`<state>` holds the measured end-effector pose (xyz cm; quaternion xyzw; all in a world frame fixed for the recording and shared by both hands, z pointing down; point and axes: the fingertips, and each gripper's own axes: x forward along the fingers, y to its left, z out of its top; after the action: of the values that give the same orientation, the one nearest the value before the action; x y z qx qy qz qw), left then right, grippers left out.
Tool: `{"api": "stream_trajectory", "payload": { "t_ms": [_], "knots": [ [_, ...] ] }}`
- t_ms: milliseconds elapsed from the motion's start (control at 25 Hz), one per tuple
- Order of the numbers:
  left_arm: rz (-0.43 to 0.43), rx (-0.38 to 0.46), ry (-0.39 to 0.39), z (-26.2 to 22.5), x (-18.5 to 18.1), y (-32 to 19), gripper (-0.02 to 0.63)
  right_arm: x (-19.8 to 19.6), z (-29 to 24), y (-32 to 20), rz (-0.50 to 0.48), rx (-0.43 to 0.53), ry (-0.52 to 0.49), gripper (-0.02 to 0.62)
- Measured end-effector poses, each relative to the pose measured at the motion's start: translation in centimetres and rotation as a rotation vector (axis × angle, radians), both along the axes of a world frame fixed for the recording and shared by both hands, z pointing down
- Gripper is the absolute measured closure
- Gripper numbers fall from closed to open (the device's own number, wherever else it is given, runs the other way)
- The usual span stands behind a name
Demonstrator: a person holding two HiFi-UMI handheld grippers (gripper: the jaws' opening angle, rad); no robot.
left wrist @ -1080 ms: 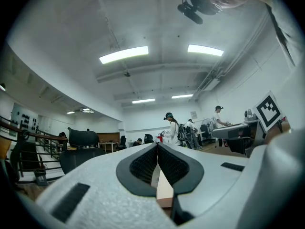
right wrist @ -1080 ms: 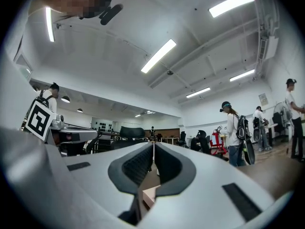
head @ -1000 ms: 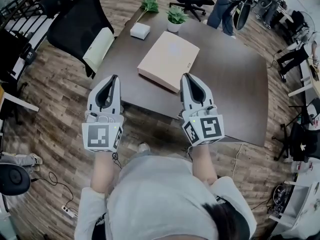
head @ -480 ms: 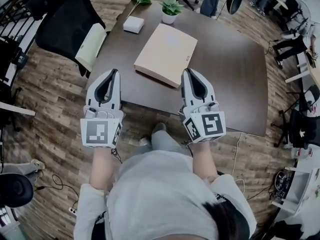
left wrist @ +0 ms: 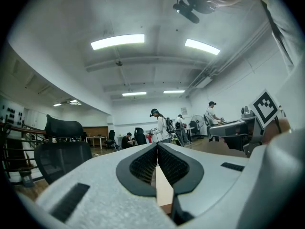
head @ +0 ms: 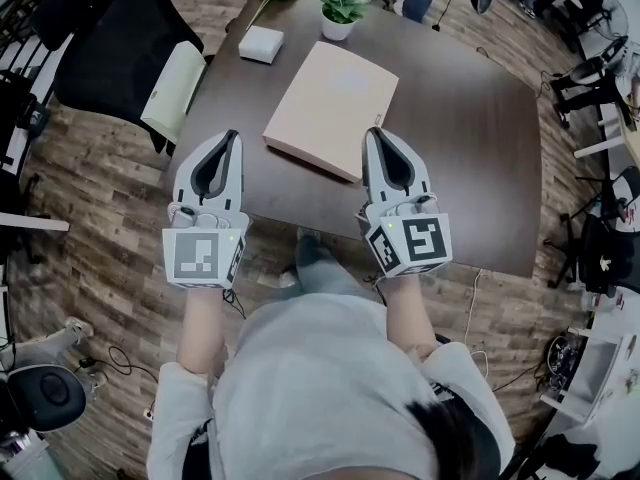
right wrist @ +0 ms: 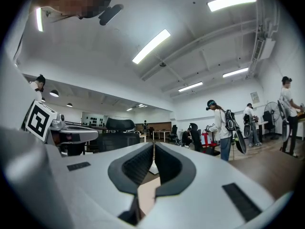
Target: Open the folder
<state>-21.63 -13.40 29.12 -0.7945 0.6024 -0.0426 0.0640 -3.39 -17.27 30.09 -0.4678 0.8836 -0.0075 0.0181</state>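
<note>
The dark brown table [head: 470,148] is stretching out ahead of both grippers, its near edge lying under their jaws. A black office chair [head: 105,43] is standing off to the left of the left gripper, beyond the table's left side, and a pale green cushion [head: 172,88] is leaning against it.

The folder [head: 330,108], tan and closed, is lying flat on the table ahead of the grippers and between them, closer to the right one. Its near right corner is sitting just inside the right gripper's tips, while its near left corner is lying a little to the right of the left gripper's tips.

The left gripper [head: 228,140] is pointing level over the table's near edge with its jaws pressed together and nothing between them. Through the hollow behind its tips a sliver of the tan folder is showing below. The right gripper [head: 373,135] is likewise pointing level, its jaws brought together and empty, not gripping the folder.

A small white box [head: 261,43] is resting on the table's far left part, well ahead of the left gripper. Two small potted plants [head: 340,10] are standing at the far edge beyond the folder.
</note>
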Motion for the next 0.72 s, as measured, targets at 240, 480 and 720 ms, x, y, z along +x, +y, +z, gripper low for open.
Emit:
{"api": "stream_trajectory", "payload": {
  "t_ms": [240,480,720],
  "knots": [
    [-0.005,-0.059,-0.004,2.3,0.1,-4.0,0.596,0.0,2.0,-4.2,-0.008,-0.048,0.012,0.578],
    [-0.002,-0.141,-0.009,5.6,0.3,-6.6,0.596,-0.3,5.4,-6.9,-0.023,-0.128,0.028,0.578],
    [0.04,-0.223,-0.071,8.9,0.9,-7.9,0.597,-0.8,8.9,-8.3,-0.043,-0.209,0.037,0.578]
  ]
}}
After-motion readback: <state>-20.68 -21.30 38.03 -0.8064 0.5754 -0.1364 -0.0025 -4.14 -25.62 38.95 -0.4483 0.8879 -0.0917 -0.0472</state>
